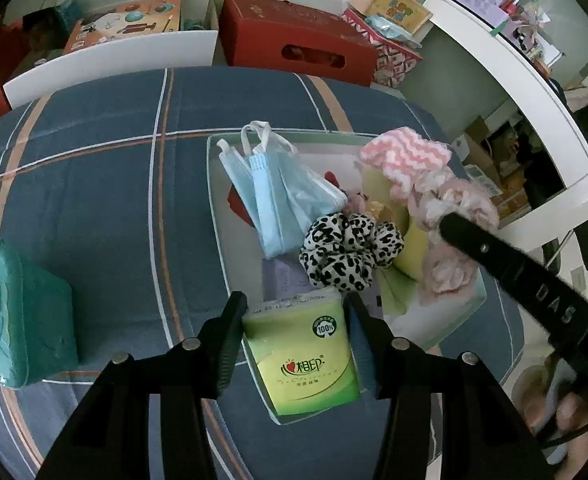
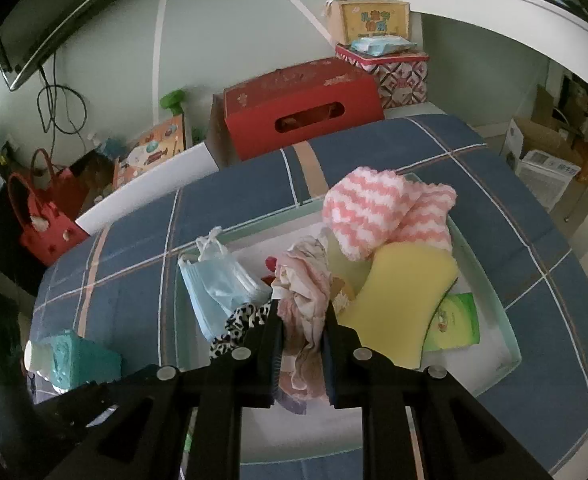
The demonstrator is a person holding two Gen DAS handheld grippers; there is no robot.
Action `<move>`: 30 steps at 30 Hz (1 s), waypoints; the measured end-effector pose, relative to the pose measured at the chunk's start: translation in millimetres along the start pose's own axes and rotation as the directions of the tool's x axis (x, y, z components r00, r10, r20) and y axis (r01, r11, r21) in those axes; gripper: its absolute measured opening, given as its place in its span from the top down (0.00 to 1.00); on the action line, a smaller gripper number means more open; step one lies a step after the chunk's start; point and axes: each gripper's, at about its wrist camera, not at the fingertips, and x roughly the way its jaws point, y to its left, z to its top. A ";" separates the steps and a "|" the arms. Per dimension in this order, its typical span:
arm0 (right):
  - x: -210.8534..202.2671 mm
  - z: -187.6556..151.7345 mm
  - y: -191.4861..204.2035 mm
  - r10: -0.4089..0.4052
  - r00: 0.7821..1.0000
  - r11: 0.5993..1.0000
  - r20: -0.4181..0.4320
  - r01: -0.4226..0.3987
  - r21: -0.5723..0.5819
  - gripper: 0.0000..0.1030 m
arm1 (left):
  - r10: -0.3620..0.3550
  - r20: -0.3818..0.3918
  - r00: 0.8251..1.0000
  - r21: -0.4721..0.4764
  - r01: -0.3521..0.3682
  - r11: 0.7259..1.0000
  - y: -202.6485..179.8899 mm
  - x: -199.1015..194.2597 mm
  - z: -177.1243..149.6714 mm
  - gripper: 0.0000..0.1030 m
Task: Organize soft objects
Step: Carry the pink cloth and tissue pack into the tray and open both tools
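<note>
My left gripper (image 1: 298, 308) is shut on a green tissue pack (image 1: 300, 356), held over the near corner of a clear tray (image 1: 217, 216) on the blue checked bedcover. In the tray lie blue face masks (image 1: 277, 196), a leopard scrunchie (image 1: 346, 252), a pink-and-white chevron cloth (image 1: 406, 156) and a yellow sponge (image 1: 414, 248). My right gripper (image 2: 302, 306) is shut on a pale pink fabric piece (image 2: 306, 276) above the tray (image 2: 506, 320), beside the sponge (image 2: 402, 300). Its black finger (image 1: 494, 256) crosses the left wrist view. Another green pack (image 2: 456, 322) lies under the sponge.
A teal box (image 1: 17, 320) sits on the bedcover to the left of the tray. Beyond the bed stand a red box (image 1: 294, 40), a white board and stacked gift boxes. A white desk (image 1: 514, 80) curves along the right. A hand (image 1: 554, 408) shows at the lower right.
</note>
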 end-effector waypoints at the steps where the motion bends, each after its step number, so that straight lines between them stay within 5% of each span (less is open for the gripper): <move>1: 1.2 -0.5 0.1 -0.002 1.000 1.000 -0.004 0.002 -0.001 0.82 | -0.003 -0.001 1.000 -0.002 0.003 1.000 0.8 1.3 0.2 0.50; 9: 22.1 -17.5 -8.0 -0.045 0.995 0.999 -0.084 0.045 0.001 0.79 | -0.005 -0.066 0.998 -0.017 0.004 1.000 2.9 22.1 -2.7 0.49; 12: 22.2 -18.6 -12.9 -0.062 0.994 0.998 -0.087 0.063 0.014 0.79 | 0.004 -0.051 0.999 -0.012 -0.004 1.000 2.0 14.7 -2.7 0.39; 17: 17.1 -15.5 -15.2 -0.102 0.993 0.994 -0.062 0.104 0.029 0.36 | 0.010 -0.009 1.000 -0.031 -0.010 0.999 7.1 -4.8 -2.7 0.29; 22: 17.2 -14.8 -11.0 -0.120 0.991 0.993 -0.055 0.121 0.014 0.22 | 0.095 0.026 0.995 -0.057 -0.094 0.994 20.2 -18.9 -7.8 0.26; 25: 13.8 -16.8 -8.5 -0.109 0.994 0.994 -0.020 0.109 0.011 0.20 | 0.136 0.062 0.989 -0.078 -0.131 0.988 29.0 -26.4 -12.4 0.11; 30: 4.6 -21.6 -3.1 -0.065 0.997 0.998 0.046 0.065 0.012 0.01 | 0.193 0.130 0.973 -0.130 -0.176 0.976 44.3 -43.0 -20.7 0.07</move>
